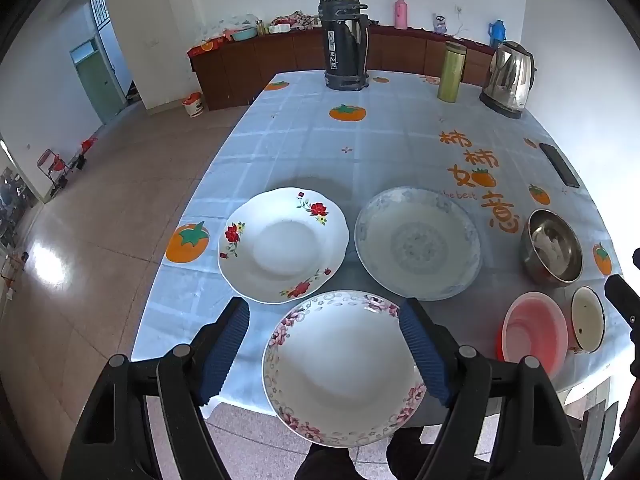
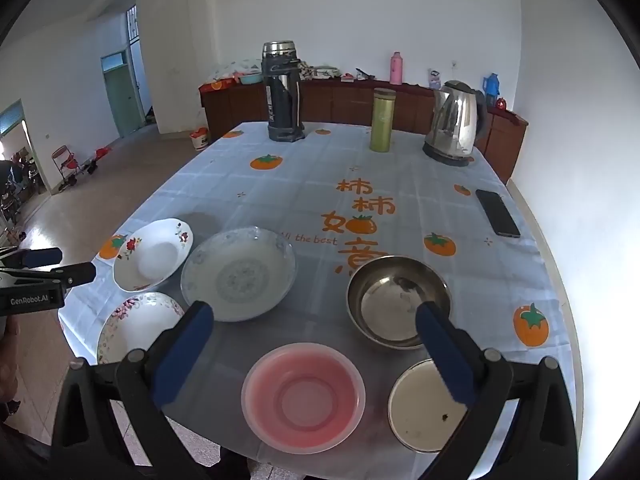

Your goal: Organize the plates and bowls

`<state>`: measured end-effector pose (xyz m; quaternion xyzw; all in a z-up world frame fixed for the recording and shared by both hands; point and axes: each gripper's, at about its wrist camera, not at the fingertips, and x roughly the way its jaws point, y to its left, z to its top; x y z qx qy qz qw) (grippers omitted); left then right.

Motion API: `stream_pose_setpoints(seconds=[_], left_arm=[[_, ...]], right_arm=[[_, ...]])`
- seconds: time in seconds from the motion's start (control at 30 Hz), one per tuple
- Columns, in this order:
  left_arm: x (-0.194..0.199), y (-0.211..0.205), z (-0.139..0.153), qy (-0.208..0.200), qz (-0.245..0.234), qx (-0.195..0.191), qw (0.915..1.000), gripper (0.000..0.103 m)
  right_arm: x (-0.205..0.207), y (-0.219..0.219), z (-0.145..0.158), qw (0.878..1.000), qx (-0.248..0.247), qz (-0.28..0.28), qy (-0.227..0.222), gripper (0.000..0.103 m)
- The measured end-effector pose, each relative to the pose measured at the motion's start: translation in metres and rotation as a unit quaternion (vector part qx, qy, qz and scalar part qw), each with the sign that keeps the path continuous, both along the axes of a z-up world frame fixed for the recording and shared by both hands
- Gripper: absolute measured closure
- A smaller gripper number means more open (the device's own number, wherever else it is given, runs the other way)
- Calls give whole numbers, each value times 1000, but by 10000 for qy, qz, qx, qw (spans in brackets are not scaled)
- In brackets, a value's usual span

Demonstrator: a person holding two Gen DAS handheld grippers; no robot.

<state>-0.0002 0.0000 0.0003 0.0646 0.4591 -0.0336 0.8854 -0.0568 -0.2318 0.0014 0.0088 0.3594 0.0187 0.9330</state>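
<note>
The near edge of the desk (image 1: 304,152) is hidden in both wrist views behind the black gripper bodies, so how far the closest dishes overhang it is hard to judge; in the left wrist view the pink-flowered plate (image 1: 340,368) seems to reach past the edge, with floor tiles visible under its near rim. The left gripper (image 1: 324,344) hangs above that plate with its blue pads spread wide, one on each side of the rim and neither pressing on it. Beyond it lie the red-flowered plate (image 1: 282,246) and, just to its right, the blue-patterned plate (image 1: 418,242); all three rest flat and face up, and being round they show no long axis. The right gripper (image 2: 312,336) is likewise spread wide and holds nothing, poised above the pink plastic bowl (image 2: 304,396), which sits upright with its mouth upward near the desk's front edge. The right-hand finger cuts across the near rim of the steel bowl (image 2: 398,302) and covers part of the small enamel bowl (image 2: 426,410), whose near side is also cut off by the gripper body. A dark speck lies inside the enamel bowl, too small to identify, and the smear in the steel bowl may be only a reflection. At the far end stand a tall dark thermos (image 2: 282,92), a green flask (image 2: 383,120) and a steel kettle (image 2: 454,124), all upright, while a dark phone (image 2: 497,213) lies flat near the right edge, its length running away from the camera.
</note>
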Motion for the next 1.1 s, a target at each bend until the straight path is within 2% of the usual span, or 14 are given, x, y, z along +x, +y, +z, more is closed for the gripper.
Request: stream_pose_setpoints(seconds=[0.33,0.37,0.93,1.1], left_arm=[[-3,-6,4,-78,30,29,10000,24],[-2,1,0,40,-2,-16,10000,24],[4,7,-9,134,24,-5,9999,24],[6,14,-13,357,89,-3,9993,24]], right_arm=[[-1,-1,2,10000,14,-4,7,0],[-1,-1,2,10000,9,0,4,0],[0,7,-1,9999,17,90,110,0],[9,20,-3,9996,-15,235,169,0]])
